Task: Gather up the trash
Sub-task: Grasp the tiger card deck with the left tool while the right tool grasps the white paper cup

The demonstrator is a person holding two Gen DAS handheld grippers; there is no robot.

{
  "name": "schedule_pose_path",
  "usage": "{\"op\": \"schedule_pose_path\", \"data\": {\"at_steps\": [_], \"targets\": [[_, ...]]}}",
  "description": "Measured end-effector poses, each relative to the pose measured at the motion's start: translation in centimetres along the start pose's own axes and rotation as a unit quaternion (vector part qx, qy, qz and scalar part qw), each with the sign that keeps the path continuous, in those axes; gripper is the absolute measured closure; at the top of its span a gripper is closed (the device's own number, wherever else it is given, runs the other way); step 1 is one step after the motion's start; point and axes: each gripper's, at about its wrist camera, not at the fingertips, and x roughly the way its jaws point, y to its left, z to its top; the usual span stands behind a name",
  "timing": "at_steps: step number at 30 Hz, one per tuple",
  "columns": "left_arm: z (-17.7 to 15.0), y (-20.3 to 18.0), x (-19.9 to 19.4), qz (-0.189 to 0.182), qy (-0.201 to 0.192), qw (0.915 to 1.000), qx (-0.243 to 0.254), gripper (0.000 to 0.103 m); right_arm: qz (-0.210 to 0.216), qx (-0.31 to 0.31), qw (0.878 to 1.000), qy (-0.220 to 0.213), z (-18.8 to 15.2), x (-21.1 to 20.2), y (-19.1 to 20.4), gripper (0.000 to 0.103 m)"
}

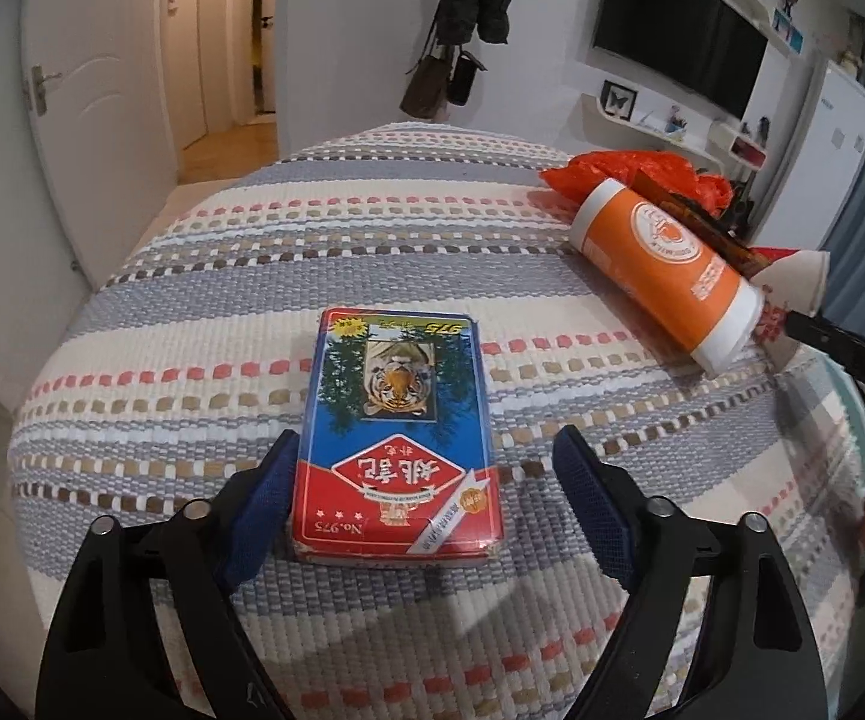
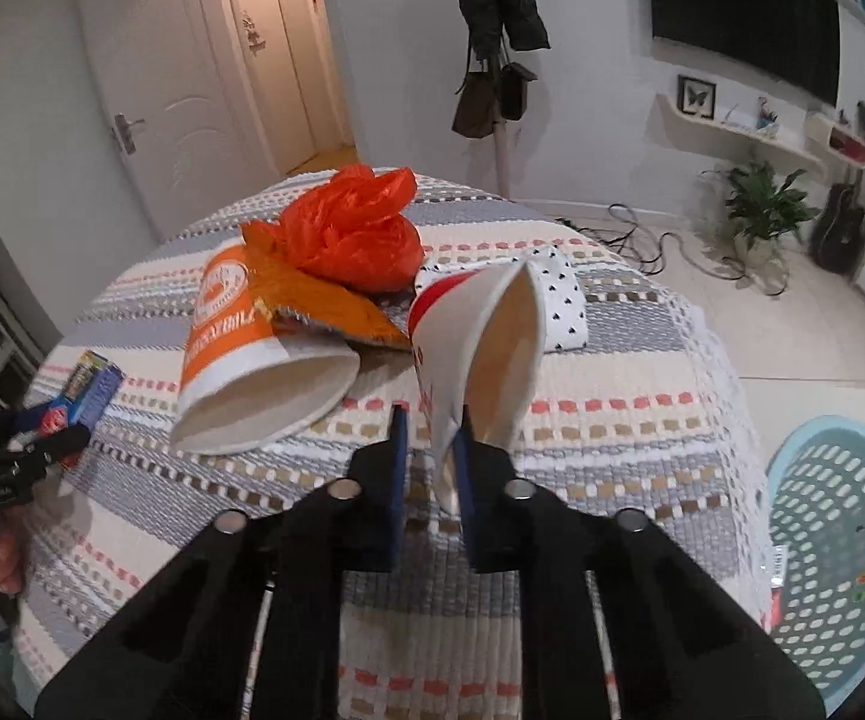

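Note:
A red and blue playing-card box (image 1: 396,438) lies flat on the striped tablecloth (image 1: 192,276). My left gripper (image 1: 426,468) is open with the box between its fingers; the left pad (image 1: 264,498) is at the box's edge, the right pad apart from it. My right gripper (image 2: 429,450) is shut on the rim of a squashed red and white paper cup (image 2: 480,348), which is tilted up off the cloth. An orange paper cup (image 2: 252,360) lies on its side beside it, also shown in the left wrist view (image 1: 666,264). A crumpled orange plastic bag (image 2: 354,234) and an orange wrapper (image 2: 324,306) lie behind.
A pale blue perforated basket (image 2: 834,540) stands on the floor at the table's right. A white carton with black hearts (image 2: 561,294) lies on the cloth behind the held cup. A coat stand (image 2: 501,60), a plant (image 2: 762,204) and cables are on the floor beyond.

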Motion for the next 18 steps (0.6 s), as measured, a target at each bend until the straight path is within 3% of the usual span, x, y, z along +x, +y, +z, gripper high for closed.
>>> {"op": "schedule_pose_path", "data": {"at_steps": [1, 2, 6, 10, 18], "targets": [[0.1, -0.2, 0.1, 0.014, 0.001, 0.9999, 0.003, 0.032, -0.002, 0.0, 1.0, -0.004, -0.1, -0.2, 0.0, 0.099], [0.2, -0.3, 0.1, 0.026, 0.0, 0.9996, 0.005, 0.045, -0.003, 0.001, 1.0, -0.007, -0.2, -0.5, -0.1, 0.099], [0.3, 0.2, -0.4, 0.003, -0.01, 0.9998, -0.02, 0.045, -0.005, 0.003, 1.0, -0.024, -0.2, -2.2, -0.7, 0.101], [0.6, -0.1, -2.8, -0.035, -0.056, 0.9973, -0.033, 0.046, -0.019, 0.015, 0.998, -0.051, 0.0, -4.4, -1.4, 0.101], [2.8, -3.8, -6.5, -0.071, -0.108, 0.9916, -0.005, 0.046, -0.023, 0.029, 0.995, -0.096, 0.2, -8.6, -3.0, 0.101]]}}
